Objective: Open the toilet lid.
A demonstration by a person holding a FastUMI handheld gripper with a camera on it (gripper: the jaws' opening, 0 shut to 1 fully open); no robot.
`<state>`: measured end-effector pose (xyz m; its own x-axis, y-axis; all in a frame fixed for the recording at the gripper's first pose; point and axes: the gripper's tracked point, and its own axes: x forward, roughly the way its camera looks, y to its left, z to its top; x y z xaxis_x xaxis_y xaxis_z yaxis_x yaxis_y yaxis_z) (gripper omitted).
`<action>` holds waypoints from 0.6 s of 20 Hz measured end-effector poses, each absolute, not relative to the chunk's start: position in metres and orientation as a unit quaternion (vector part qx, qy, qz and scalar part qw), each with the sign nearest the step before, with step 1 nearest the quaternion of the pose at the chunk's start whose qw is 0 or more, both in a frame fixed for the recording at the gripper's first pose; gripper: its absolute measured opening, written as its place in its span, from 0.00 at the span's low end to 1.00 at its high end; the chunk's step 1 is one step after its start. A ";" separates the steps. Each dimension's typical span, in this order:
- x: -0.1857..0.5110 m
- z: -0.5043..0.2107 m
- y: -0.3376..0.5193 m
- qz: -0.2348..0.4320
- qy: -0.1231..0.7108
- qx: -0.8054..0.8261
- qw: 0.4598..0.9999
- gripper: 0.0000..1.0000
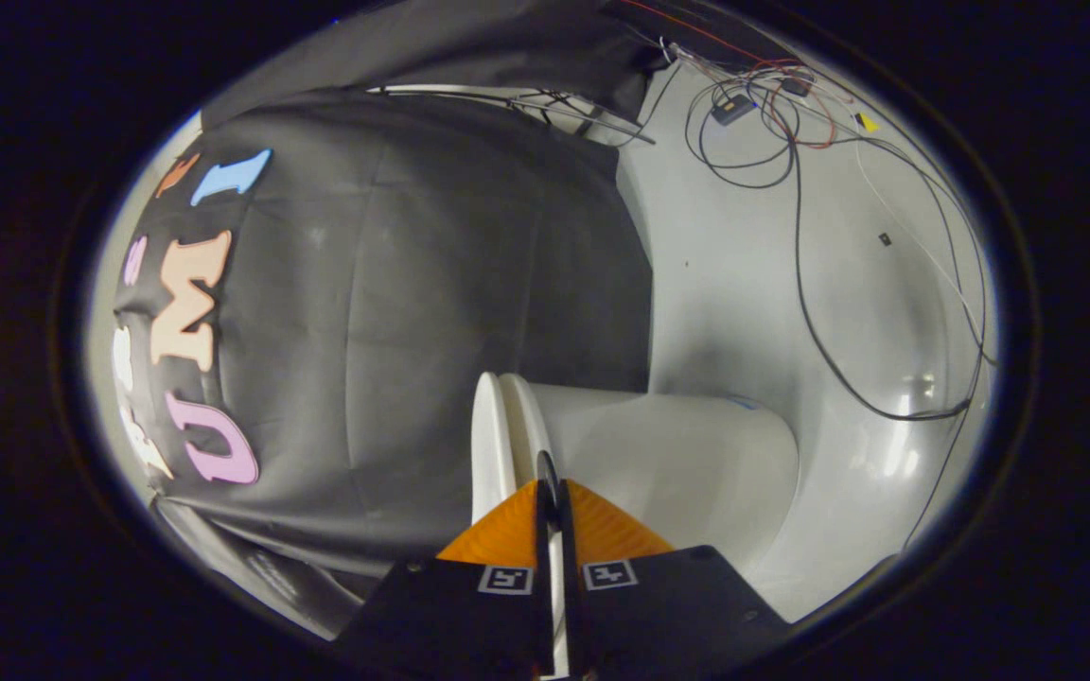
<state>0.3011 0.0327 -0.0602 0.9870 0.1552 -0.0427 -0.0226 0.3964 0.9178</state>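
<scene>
The view is rolled on its side, with the floor to the right and the booth wall to the left. The white toilet point(677, 454) stands just ahead of the fingers, its bowl bulging toward the floor side. Its lid point(486, 445) and seat rim point(521, 426) show edge-on as two thin white bands lying close together. My gripper point(554, 492) has its orange fingers point(507, 539) drawn almost together at that rim. A thin white strip shows in the narrow gap between the black pads, so both fingers pinch the lid's edge.
Black cloth point(413, 303) hangs behind the toilet. The white floor point(744, 265) carries loose black and red cables point(791, 142) and a small black box point(732, 110) beyond the bowl.
</scene>
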 end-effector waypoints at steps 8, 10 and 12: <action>0.280 0.001 0.061 0.081 0.024 0.438 0.895 0.04; 0.274 0.021 0.077 0.086 0.014 0.412 0.907 0.04; 0.268 0.054 0.102 0.118 -0.013 0.395 0.911 0.04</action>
